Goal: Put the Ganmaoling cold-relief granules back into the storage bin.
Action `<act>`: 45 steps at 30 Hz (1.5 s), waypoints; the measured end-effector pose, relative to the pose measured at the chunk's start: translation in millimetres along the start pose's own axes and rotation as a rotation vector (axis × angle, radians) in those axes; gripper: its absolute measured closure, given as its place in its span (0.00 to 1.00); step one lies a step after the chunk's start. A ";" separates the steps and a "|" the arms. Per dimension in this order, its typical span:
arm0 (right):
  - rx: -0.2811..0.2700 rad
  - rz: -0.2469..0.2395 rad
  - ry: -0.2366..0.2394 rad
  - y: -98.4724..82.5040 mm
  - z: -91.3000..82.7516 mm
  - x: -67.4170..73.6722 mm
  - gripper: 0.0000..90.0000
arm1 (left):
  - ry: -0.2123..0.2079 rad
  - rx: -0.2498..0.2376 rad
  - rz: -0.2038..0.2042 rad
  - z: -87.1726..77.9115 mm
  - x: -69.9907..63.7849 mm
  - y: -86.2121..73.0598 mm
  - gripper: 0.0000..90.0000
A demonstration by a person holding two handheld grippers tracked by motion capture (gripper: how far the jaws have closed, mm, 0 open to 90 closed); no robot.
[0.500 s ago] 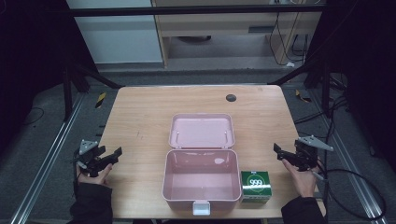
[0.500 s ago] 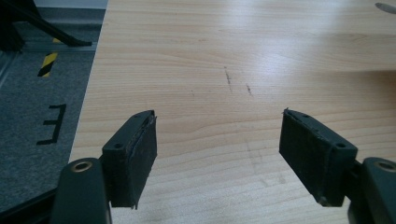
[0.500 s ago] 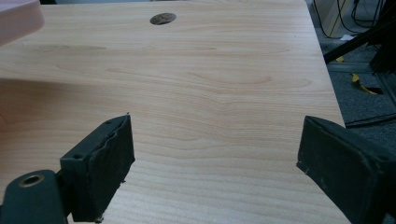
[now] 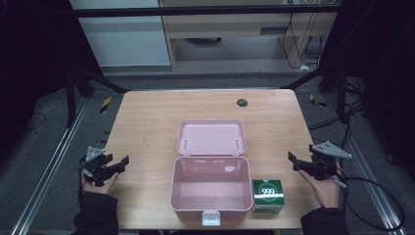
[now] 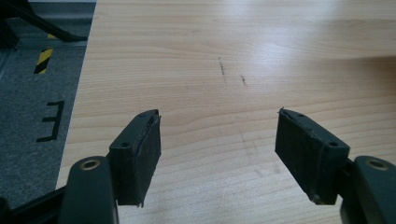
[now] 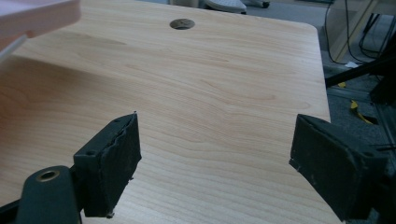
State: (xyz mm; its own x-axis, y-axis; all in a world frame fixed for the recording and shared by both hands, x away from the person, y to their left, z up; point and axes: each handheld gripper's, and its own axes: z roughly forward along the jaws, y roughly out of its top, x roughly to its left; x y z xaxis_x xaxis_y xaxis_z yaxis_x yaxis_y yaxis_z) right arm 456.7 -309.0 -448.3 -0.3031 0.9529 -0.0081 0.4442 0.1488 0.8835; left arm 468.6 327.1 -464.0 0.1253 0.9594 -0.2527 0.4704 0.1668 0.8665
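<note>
Nothing has shifted: both claws, left [image 4: 113, 165] and right [image 4: 302, 163], rest apart on the bench [image 4: 147, 122]. Likely next: the green box [image 4: 267, 194] into the open pink case [image 4: 211, 186].

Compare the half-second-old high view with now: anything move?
No visible change. The open pink plastic box, the green carton marked 999 at its right and the wooden table lie as before. Left gripper and right gripper stay open, holding nothing, at the table's sides.
</note>
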 end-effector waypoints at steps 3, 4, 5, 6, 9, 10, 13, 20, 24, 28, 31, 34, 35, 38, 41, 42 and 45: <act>0.006 -0.019 0.032 5.7 -3.2 2.9 0.18 | -0.002 0.017 0.010 0.8 -0.9 -1.1 0.34; 0.009 -0.023 0.044 7.9 -4.5 4.1 0.18 | -0.002 0.021 0.010 1.7 -1.4 -1.5 0.34; 0.012 -0.028 0.057 10.3 -5.9 5.4 0.19 | -0.003 0.023 0.013 2.1 -1.7 -1.8 0.34; 0.011 -0.039 0.062 13.1 -7.4 6.5 0.18 | -0.003 0.027 0.019 2.1 -1.8 -2.0 0.34; 0.010 -0.066 0.069 19.5 -11.3 9.1 0.19 | -0.001 0.025 0.019 2.0 -1.6 -2.2 0.34; 0.005 -0.088 0.088 27.3 -16.1 11.2 0.19 | 0.001 0.028 0.018 1.9 -1.2 -2.4 0.34; 0.006 -0.101 0.102 33.6 -19.9 12.8 0.19 | 0.013 0.026 0.014 1.6 -0.8 -2.3 0.34; 0.032 -0.187 0.140 58.4 -29.0 19.9 0.18 | 0.018 0.031 0.021 1.4 -1.5 -2.4 0.34; 0.043 -0.214 0.184 68.6 -33.3 24.6 0.18 | 0.020 0.038 0.023 2.1 -1.6 -3.1 0.34; 0.066 -0.266 0.216 77.7 -36.3 30.0 0.17 | 0.015 0.049 0.032 2.4 -1.9 -3.8 0.34; 0.080 -0.288 0.239 81.7 -37.7 33.0 0.17 | 0.014 0.053 0.035 3.0 -2.6 -4.3 0.34; 0.112 -0.346 0.281 87.4 -39.8 41.1 0.15 | 0.011 0.060 0.043 3.6 -3.2 -4.8 0.34; 0.112 -0.346 0.281 87.4 -39.8 41.1 0.15 | 0.011 0.060 0.043 3.6 -3.2 -4.8 0.34; 0.140 -0.395 0.314 89.5 -40.3 47.0 0.15 | 0.008 0.063 0.045 3.6 -3.3 -4.9 0.34; 0.177 -0.434 0.354 89.8 -40.6 52.7 0.13 | 0.007 0.073 0.052 4.0 -3.3 -5.2 0.34; 0.206 -0.465 0.384 88.7 -40.4 56.4 0.12 | 0.005 0.075 0.051 4.5 -3.9 -5.6 0.34; 0.228 -0.494 0.404 87.1 -39.8 59.0 0.12 | 0.004 0.076 0.054 4.7 -4.4 -5.8 0.33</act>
State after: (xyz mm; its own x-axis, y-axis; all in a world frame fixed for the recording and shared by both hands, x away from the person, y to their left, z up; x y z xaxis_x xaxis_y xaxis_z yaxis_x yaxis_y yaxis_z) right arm 444.0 -250.3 -353.1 -0.7879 0.5916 -0.1709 0.3257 0.6360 0.6996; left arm 469.4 320.9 -470.0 0.1485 0.9675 -0.2046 0.5283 0.0973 0.8435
